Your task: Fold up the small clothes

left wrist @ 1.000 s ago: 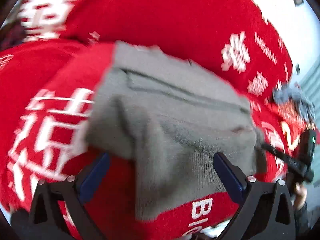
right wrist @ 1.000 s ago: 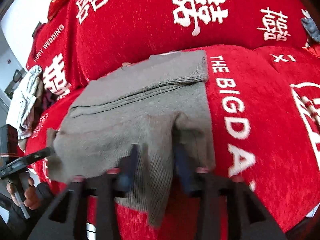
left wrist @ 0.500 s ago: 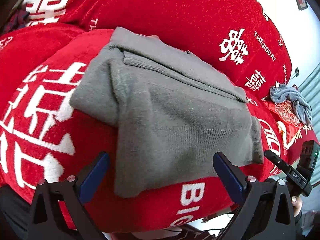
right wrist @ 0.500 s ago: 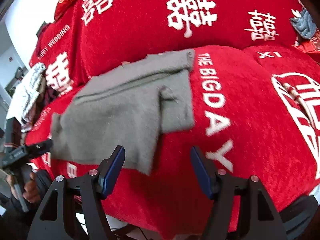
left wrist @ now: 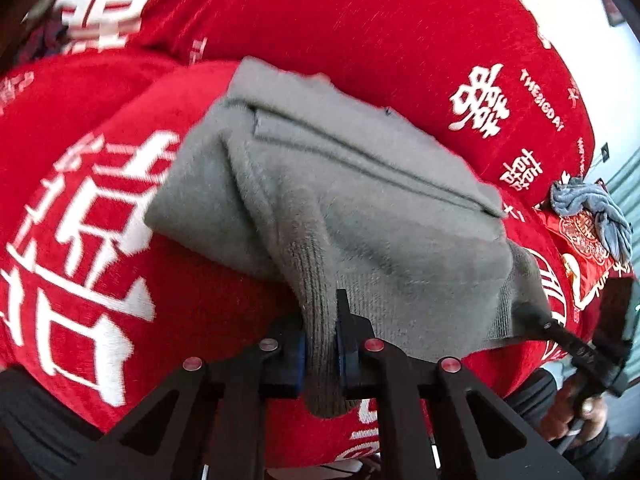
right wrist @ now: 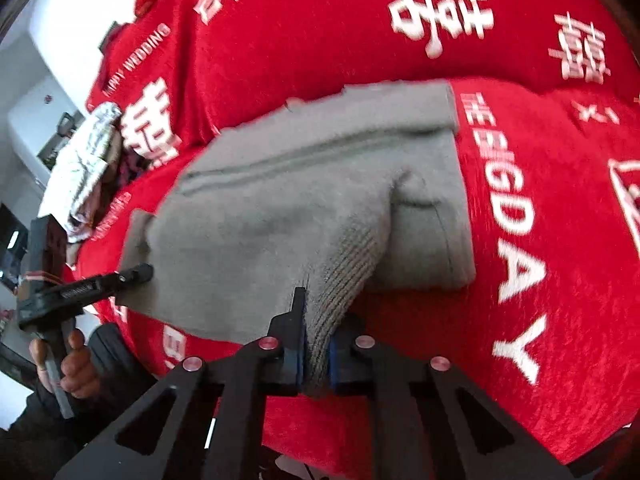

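The grey knitted garment (left wrist: 360,220) lies partly folded on a red sofa cover (left wrist: 120,280) printed with white characters, its ribbed hem hanging toward the near edge. The left hand-held gripper (left wrist: 320,344) is clamped tight on the ribbed hem at six o'clock in its own view, blue pads pinching the knit. The right hand-held gripper (right wrist: 316,352) likewise has its jaws pressed together on a ribbed corner of the same garment (right wrist: 300,208), again at six o'clock. A crumpled blue-grey cloth (left wrist: 592,212) sits at three o'clock in the left view. A pale patterned cloth (right wrist: 80,160) hangs at nine o'clock in the right view.
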`<control>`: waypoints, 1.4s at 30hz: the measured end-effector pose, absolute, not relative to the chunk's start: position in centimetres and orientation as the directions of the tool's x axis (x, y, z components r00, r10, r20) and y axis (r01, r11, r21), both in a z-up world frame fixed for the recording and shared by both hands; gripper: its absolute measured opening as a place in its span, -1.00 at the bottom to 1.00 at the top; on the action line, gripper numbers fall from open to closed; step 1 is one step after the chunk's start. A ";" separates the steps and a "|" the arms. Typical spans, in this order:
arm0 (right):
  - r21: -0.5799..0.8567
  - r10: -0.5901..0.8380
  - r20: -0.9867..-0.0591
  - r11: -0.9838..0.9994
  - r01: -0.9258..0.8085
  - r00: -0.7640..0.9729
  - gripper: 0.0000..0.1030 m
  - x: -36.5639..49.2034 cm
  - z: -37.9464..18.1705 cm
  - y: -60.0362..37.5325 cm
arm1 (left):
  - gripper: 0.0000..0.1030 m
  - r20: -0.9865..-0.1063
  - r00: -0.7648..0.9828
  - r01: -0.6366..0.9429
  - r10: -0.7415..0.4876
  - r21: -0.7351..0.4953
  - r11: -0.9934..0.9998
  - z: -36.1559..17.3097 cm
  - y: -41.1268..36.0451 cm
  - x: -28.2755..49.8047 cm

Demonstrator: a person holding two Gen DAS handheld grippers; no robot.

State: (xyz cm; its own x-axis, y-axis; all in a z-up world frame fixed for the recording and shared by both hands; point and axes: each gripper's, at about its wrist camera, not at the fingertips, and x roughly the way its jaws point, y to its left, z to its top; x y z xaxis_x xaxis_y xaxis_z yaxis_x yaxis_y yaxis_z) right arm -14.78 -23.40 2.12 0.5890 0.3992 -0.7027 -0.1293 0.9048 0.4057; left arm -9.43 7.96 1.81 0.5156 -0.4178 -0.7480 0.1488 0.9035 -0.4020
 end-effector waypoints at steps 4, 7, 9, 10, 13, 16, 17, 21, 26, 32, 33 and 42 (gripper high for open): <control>0.421 0.416 -0.648 0.894 -0.155 0.639 -0.84 -15.9 4.8 -23.9 | -0.76 -0.698 0.563 0.152 -0.442 -0.438 0.886 3.7 8.9 -10.0; 0.443 0.426 -0.603 0.882 -0.161 0.675 -0.84 -16.2 6.8 -24.3 | -0.76 -0.659 0.600 0.159 -0.454 -0.458 0.875 5.7 9.5 -10.1; 0.453 0.424 -0.572 0.877 -0.160 0.703 -0.84 -16.1 8.4 -24.7 | -0.76 -0.642 0.623 0.174 -0.447 -0.443 0.880 7.1 9.4 -9.9; 0.454 0.420 -0.562 0.877 -0.160 0.713 -0.84 -16.0 9.0 -24.7 | -0.76 -0.633 0.634 0.186 -0.445 -0.434 0.882 7.9 9.3 -9.7; 0.448 0.414 -0.533 0.878 -0.168 0.738 -0.84 -15.4 10.9 -24.6 | -0.76 -0.617 0.655 0.197 -0.437 -0.418 0.887 9.5 9.1 -9.0; 0.444 0.404 -0.525 0.881 -0.164 0.750 -0.84 -14.8 12.0 -24.5 | -0.76 -0.614 0.665 0.186 -0.425 -0.416 0.890 10.5 9.1 -8.0; 0.442 0.399 -0.524 0.883 -0.159 0.752 -0.84 -14.4 12.2 -24.5 | -0.76 -0.615 0.667 0.183 -0.421 -0.412 0.893 10.7 9.1 -7.9; 0.429 0.385 -0.532 0.890 -0.153 0.754 -0.84 -13.4 12.7 -24.5 | -0.76 -0.629 0.671 0.172 -0.392 -0.382 0.908 11.5 8.7 -6.6; 0.427 0.375 -0.532 0.893 -0.142 0.760 -0.84 -12.2 13.2 -24.8 | -0.76 -0.631 0.676 0.163 -0.381 -0.377 0.912 12.1 8.4 -5.5; 0.420 0.361 -0.545 0.899 -0.126 0.757 -0.84 -10.2 13.4 -25.2 | -0.76 -0.633 0.681 0.162 -0.368 -0.360 0.919 12.6 8.0 -3.9; 0.422 0.361 -0.547 0.898 -0.124 0.755 -0.84 -9.7 13.3 -25.3 | -0.76 -0.634 0.681 0.161 -0.366 -0.358 0.920 12.6 7.9 -3.7; 0.408 0.337 -0.585 0.908 -0.092 0.737 -0.84 -6.1 12.5 -25.4 | -0.76 -0.667 0.660 0.146 -0.346 -0.338 0.930 11.9 7.4 -0.7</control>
State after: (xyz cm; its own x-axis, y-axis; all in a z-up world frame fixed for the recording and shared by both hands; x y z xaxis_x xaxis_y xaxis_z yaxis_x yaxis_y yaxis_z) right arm -6.14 -25.44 12.54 0.7372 0.3374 -0.5855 -0.0920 0.9085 0.4076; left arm -0.66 7.39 11.88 0.6601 -0.3457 -0.6668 0.1457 0.9299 -0.3378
